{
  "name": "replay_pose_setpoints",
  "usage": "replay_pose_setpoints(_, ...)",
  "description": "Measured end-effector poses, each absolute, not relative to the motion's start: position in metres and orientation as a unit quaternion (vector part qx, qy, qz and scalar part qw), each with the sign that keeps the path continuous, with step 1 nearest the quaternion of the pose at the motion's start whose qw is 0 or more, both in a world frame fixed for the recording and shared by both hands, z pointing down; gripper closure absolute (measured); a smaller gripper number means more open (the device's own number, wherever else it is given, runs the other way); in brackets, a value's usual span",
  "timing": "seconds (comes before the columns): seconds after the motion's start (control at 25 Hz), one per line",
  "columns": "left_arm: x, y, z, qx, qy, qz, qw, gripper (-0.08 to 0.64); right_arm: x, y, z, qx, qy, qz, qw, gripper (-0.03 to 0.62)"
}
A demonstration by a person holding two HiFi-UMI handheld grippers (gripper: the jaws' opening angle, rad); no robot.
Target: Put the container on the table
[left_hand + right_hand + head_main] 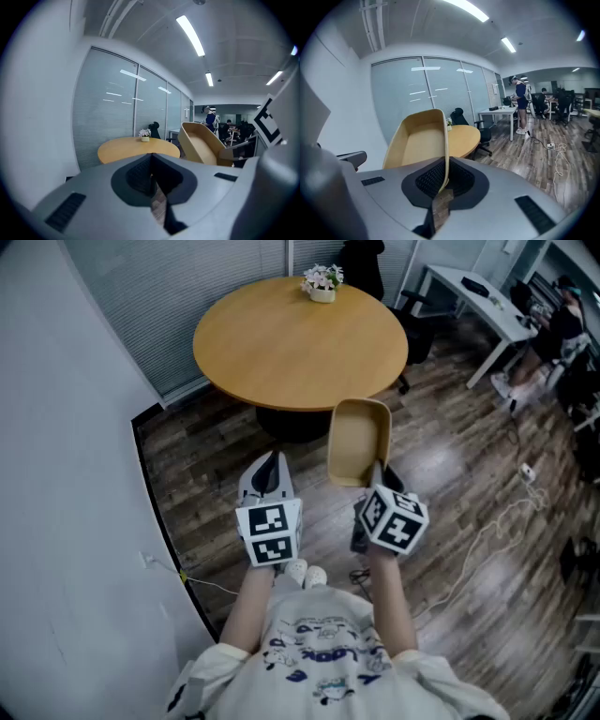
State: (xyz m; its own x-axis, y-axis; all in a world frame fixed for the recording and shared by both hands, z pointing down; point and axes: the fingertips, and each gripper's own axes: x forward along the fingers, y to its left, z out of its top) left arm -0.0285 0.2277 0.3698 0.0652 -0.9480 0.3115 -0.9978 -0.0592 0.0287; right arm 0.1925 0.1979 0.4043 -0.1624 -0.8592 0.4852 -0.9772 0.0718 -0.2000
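Note:
A tan, empty, oblong container (pixel 359 441) hangs in the air just short of the round wooden table (pixel 281 352), tipped on its side. My right gripper (pixel 379 472) is shut on its rim; in the right gripper view the container (pixel 419 140) has its wall pinched between the jaws of my right gripper (pixel 443 184). My left gripper (pixel 271 472) is beside it to the left, shut and holding nothing. In the left gripper view, the jaws of my left gripper (pixel 152 176) meet with nothing between them, with the container (pixel 201 145) at right and the table (pixel 136 147) ahead.
A small pot of flowers (pixel 322 282) stands at the table's far edge. A black chair (pixel 361 263) is behind it. A white desk (pixel 478 301) and seated people are at far right. A cable and power strip (pixel 525 472) lie on the wooden floor. A white wall runs along the left.

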Motion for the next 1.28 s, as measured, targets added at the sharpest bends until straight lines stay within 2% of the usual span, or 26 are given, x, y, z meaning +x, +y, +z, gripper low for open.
replay_pose_setpoints(1.28,-0.066,0.190,0.394,0.738,-0.652,0.113,0.133,0.557,0.147,0.172,0.428,0.648,-0.705,0.262,0.117,0.580)
